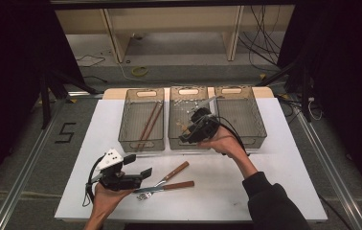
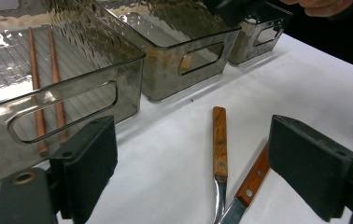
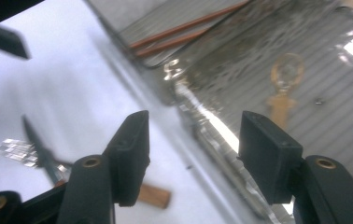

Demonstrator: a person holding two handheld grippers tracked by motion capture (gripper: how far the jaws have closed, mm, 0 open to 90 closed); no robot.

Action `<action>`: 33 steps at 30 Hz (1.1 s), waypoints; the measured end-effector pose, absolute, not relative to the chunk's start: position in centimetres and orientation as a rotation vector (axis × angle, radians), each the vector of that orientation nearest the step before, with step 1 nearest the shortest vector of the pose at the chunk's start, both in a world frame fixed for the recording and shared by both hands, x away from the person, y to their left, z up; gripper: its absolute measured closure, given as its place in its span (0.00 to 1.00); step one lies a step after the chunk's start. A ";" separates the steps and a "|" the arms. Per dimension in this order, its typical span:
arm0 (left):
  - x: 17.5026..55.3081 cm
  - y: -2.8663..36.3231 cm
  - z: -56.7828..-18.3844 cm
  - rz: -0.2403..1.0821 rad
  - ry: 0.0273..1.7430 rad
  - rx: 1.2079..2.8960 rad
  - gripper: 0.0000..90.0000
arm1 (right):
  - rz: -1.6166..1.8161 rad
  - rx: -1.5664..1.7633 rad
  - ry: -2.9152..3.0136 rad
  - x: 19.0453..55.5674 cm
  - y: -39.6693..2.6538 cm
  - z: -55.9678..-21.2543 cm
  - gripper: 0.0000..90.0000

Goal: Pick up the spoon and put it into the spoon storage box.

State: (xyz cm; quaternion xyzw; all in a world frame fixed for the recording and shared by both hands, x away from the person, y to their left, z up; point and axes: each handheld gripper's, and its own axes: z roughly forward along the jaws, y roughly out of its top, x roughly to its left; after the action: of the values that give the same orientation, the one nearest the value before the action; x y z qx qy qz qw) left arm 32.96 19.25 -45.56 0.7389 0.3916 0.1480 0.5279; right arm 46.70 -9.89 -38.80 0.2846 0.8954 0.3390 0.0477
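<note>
Two wooden-handled metal utensils lie crossed on the white mat, near the front. My left gripper is open just to their left. In the left gripper view the two handles lie between and beyond the left gripper's wide jaws. My right gripper hovers open over the front wall of the middle bin with nothing between its fingers. In the right gripper view the right gripper looks down on that bin's rim and on a small pale wooden item inside.
Three smoky clear bins stand in a row at the back. The left bin holds two brown chopsticks; the right bin looks bare. Cables trail from both grippers. The mat's front edge is close to the left hand.
</note>
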 end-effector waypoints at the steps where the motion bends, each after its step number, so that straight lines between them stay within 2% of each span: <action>1: 33.0 19.3 -45.6 0.354 0.936 1.765 0.17 | 1.038 0.853 2.732 46.4 -9.9 -38.8 0.47; 13: 33.1 19.5 -45.4 0.352 0.948 1.749 0.17 | 1.052 0.745 2.802 43.1 -9.7 -39.9 0.44; 33: 33.3 19.9 -45.2 0.362 0.962 1.721 0.17 | 0.965 0.586 2.905 40.4 -8.2 -42.0 0.42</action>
State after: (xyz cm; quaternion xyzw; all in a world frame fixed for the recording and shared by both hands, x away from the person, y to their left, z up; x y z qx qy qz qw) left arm 33.27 19.85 -45.22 0.7236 0.4043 0.1520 0.5383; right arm 40.39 -8.20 -42.00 0.1881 0.9320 0.3097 0.0125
